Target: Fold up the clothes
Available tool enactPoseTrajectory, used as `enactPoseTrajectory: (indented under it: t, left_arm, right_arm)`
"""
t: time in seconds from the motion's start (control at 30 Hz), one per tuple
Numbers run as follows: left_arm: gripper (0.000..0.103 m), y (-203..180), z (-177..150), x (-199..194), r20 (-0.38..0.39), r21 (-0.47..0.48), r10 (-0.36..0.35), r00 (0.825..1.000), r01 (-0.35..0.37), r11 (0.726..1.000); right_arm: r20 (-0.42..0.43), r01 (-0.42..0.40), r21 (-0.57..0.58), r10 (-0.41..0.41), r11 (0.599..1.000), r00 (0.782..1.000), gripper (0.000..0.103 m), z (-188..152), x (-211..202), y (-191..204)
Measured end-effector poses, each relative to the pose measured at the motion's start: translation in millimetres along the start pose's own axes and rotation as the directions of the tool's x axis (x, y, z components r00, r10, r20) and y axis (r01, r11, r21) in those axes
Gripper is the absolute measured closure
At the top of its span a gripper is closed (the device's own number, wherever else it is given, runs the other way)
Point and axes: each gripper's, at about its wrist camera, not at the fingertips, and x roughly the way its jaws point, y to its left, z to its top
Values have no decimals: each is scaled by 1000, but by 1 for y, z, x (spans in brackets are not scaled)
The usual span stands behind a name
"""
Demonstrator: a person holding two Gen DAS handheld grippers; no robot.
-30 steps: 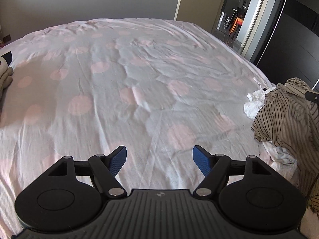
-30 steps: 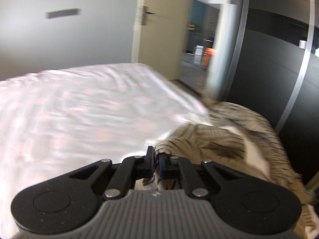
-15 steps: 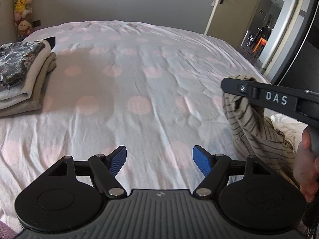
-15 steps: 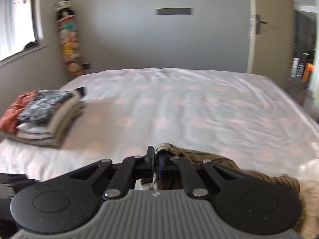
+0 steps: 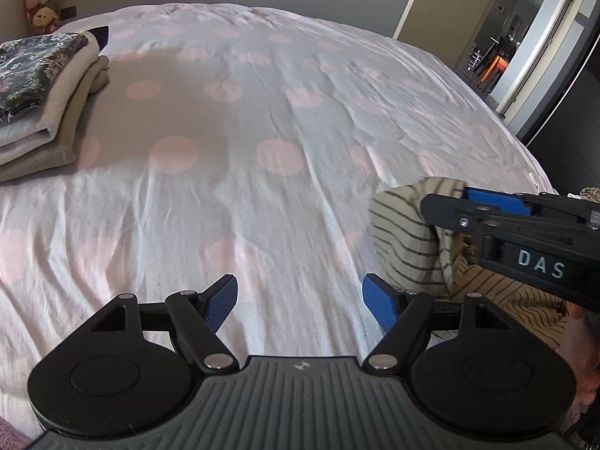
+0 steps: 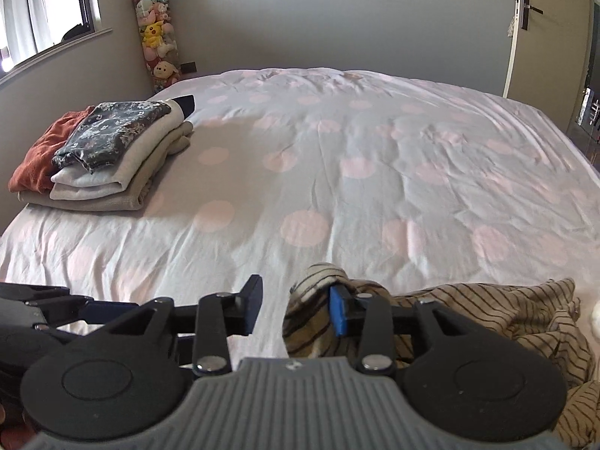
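A wide bed [image 6: 375,172] under a white sheet with pale pink dots carries everything here. At its far left corner sits a stack of folded clothes [image 6: 101,165]: a dark floral piece on top, cream and beige layers below it, and a rust-red garment tucked against the stack's left side. In the left wrist view the same stack [image 5: 41,90] lies at the left edge. In the room corner behind the stack hangs a column of plush toys [image 6: 157,37], with a window to its left. A door stands open beyond the bed's far right corner. The middle of the sheet between the stack and the near edge is wrinkled.

The striped shirt [image 6: 487,318], beige with dark lines, lies bunched at the near right corner of the bed. One fold of it is draped over the right finger of the right gripper [image 6: 296,309], whose jaws stand apart, so nothing is pinched between them. From the left wrist view the shirt [image 5: 405,240] hangs over the tip of that tool, which crosses in from the right.

The left gripper [image 5: 300,300] hovers over the near edge of the bed with its blue pads spread wide, released and touching no cloth.
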Motion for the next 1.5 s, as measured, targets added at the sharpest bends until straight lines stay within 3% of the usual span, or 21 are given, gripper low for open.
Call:
enactPoseTrajectory:
  t: [0.17, 0.4, 0.5, 0.63, 0.73, 0.93, 1.0, 1.03, 1.1, 1.17, 1.2, 1.27, 1.4, 1.5]
  left_arm:
    - [30, -7, -7, 9, -12, 37, -32, 999, 33, 999]
    - [28, -15, -14, 29, -36, 62, -79, 996, 81, 995]
    - [28, -19, -17, 44, -75, 59, -84, 994, 89, 994]
    - [29, -21, -16, 65, -102, 24, -75, 992, 78, 997]
    - [28, -20, -10, 83, -123, -33, -88, 989, 85, 996]
    - [29, -24, -4, 124, -185, -87, -56, 981, 41, 995]
    - [38, -26, -6, 133, -200, -97, -64, 978, 45, 994]
    - [42, -28, -6, 135, -200, -95, -63, 978, 45, 994]
    - [65, -31, -6, 133, -185, -78, -54, 981, 40, 996]
    - [86, -33, -4, 128, -165, -67, -57, 985, 47, 997]
    - [94, -34, -3, 125, -155, -61, -59, 986, 50, 997]
    - [96, -36, -2, 119, -134, -49, -63, 989, 57, 997]
    - [99, -31, 11, 83, -11, -14, -33, 999, 33, 999]
    - [100, -13, 24, 45, 88, -46, -23, 996, 27, 999]
  right_arm:
    - [3, 88, 13, -88, 996, 996, 49, -16, -17, -35]
    - [-51, 203, 40, -201, 978, 978, 40, -40, -18, -87]
    - [-85, 229, 17, -226, 973, 970, 31, -51, -11, -101]
    - [-135, 249, -14, -248, 968, 959, 29, -66, 1, -118]
    - [-176, 238, 24, -230, 971, 957, 19, -75, 12, -133]
    - [-282, 155, 94, -123, 983, 952, 19, -86, 40, -147]
    - [-314, 111, 83, -80, 990, 946, 29, -88, 49, -143]
    - [-334, 101, 72, -71, 992, 940, 40, -89, 54, -141]
    - [-375, 83, 50, -58, 995, 925, 56, -90, 65, -137]
    - [-390, 79, 51, -53, 996, 919, 87, -88, 71, -135]
    - [-386, 81, 61, -52, 995, 921, 90, -86, 73, -133]
    - [-356, 91, 56, -65, 994, 932, 95, -78, 72, -124]
    - [-245, 67, 42, -55, 997, 968, 97, -51, 59, -93]
    - [-153, 23, 22, -19, 999, 988, 97, -24, 48, -62]
